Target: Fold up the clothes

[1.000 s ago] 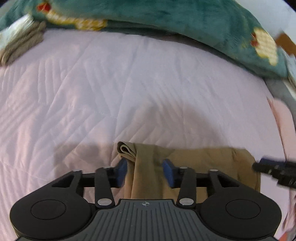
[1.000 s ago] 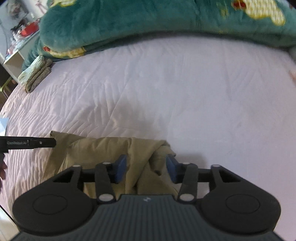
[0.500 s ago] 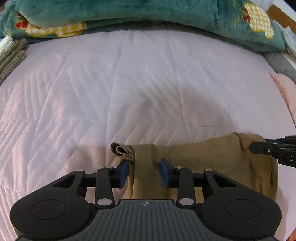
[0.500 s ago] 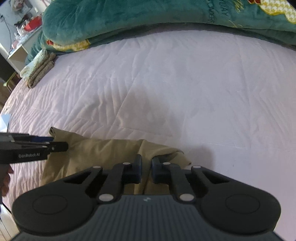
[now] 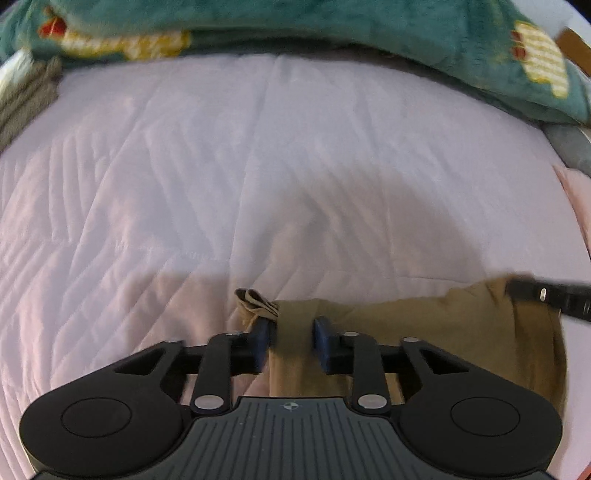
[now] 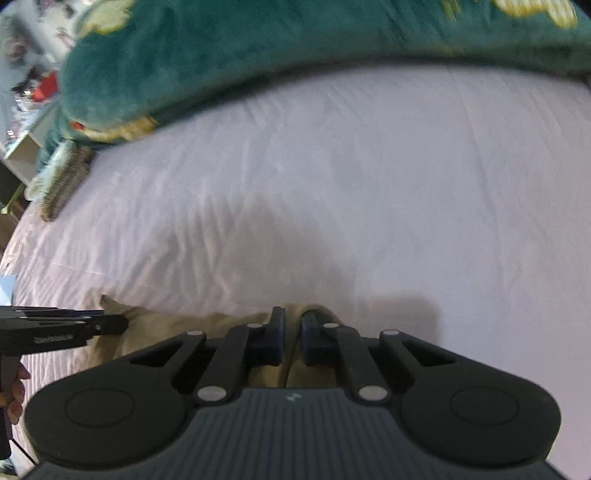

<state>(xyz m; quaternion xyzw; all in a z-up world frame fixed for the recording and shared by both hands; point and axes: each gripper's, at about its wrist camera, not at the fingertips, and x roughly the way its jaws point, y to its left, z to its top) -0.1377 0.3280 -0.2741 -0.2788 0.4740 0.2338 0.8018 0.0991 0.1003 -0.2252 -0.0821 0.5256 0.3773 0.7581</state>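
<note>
A tan garment (image 5: 443, 325) lies bunched along the near edge of the pale pink quilt (image 5: 258, 166). My left gripper (image 5: 291, 332) straddles its left end. A strip of the cloth fills the gap and touches both blue pads while the jaws are opening. The right wrist view shows the same garment (image 6: 166, 328), and my right gripper (image 6: 292, 328) is shut on a raised fold at its right end. Each gripper's black fingers reach into the other's view: the right gripper's fingers (image 5: 546, 295) and the left gripper's fingers (image 6: 74, 328). A hand (image 6: 14, 391) holds the left gripper's handle.
A thick green blanket (image 5: 295, 26) with yellow patterns is heaped along the far side of the bed. A folded stack of grey-beige clothes (image 6: 62, 181) sits at the far left corner. A pink pillow (image 5: 576, 192) lies at the right edge. The bed's left edge borders furniture (image 6: 22, 147).
My right gripper went from open around the fold to shut on it. The left jaws narrowed onto the cloth strip. Both grippers sank a little toward the bed.
</note>
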